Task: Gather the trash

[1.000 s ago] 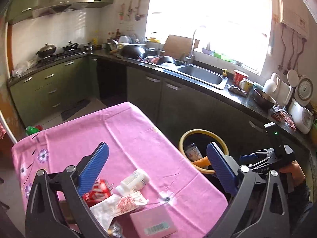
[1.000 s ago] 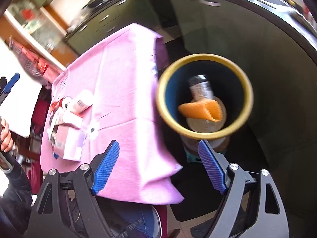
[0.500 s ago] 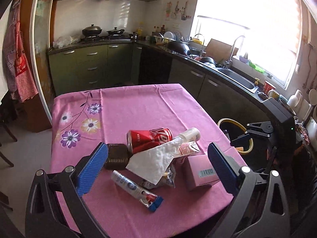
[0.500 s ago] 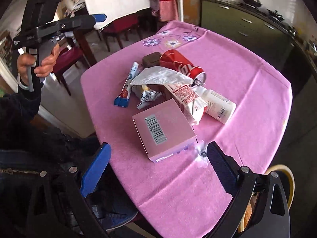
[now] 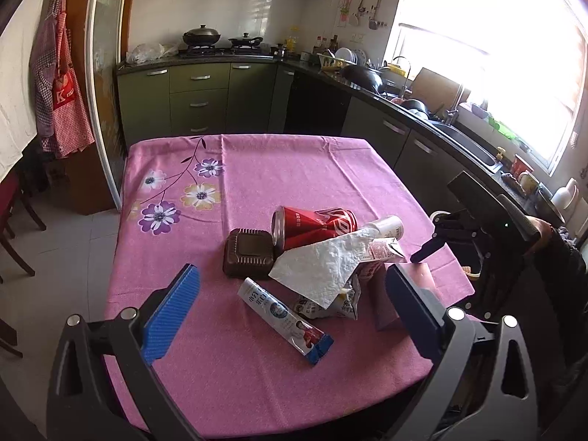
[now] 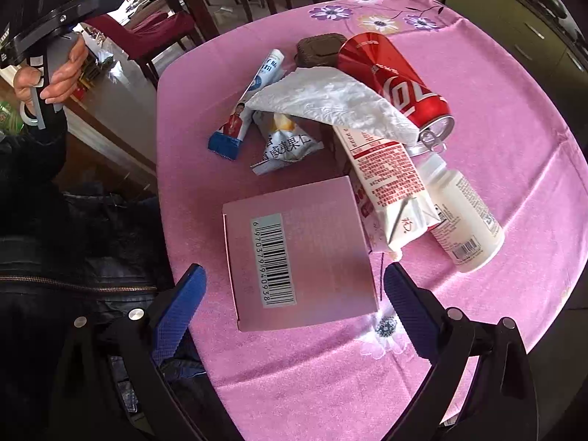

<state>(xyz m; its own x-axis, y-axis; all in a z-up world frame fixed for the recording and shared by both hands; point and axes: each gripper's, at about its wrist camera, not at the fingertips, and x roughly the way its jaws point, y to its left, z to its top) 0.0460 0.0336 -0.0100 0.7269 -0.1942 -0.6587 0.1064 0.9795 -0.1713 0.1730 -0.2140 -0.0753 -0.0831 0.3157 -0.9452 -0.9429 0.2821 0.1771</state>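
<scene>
A heap of trash lies on the pink tablecloth (image 5: pixel 279 169): a red can (image 5: pixel 312 222) on its side, a brown square tub (image 5: pixel 249 253), a white tissue (image 5: pixel 323 264), a toothpaste-like tube (image 5: pixel 283 319), a snack wrapper (image 5: pixel 330 307), a white bottle (image 6: pixel 463 217), a red-and-white carton (image 6: pixel 389 180) and a pink box (image 6: pixel 297 261). My left gripper (image 5: pixel 290 312) is open and empty, above the near table edge, before the tube. My right gripper (image 6: pixel 294 305) is open and empty, its jaws on either side of the pink box, just above it.
The yellow-rimmed bin (image 5: pixel 468 272) stands on the floor past the table's right edge, mostly hidden by the right gripper's body. Green kitchen cabinets (image 5: pixel 198 99) and a counter with a sink (image 5: pixel 466 139) lie behind. Dark chairs (image 6: pixel 154 33) stand by the table's far side.
Both grippers swung away from the bin to the table. The right gripper has come down close over the pink box; the left has moved nearer the heap.
</scene>
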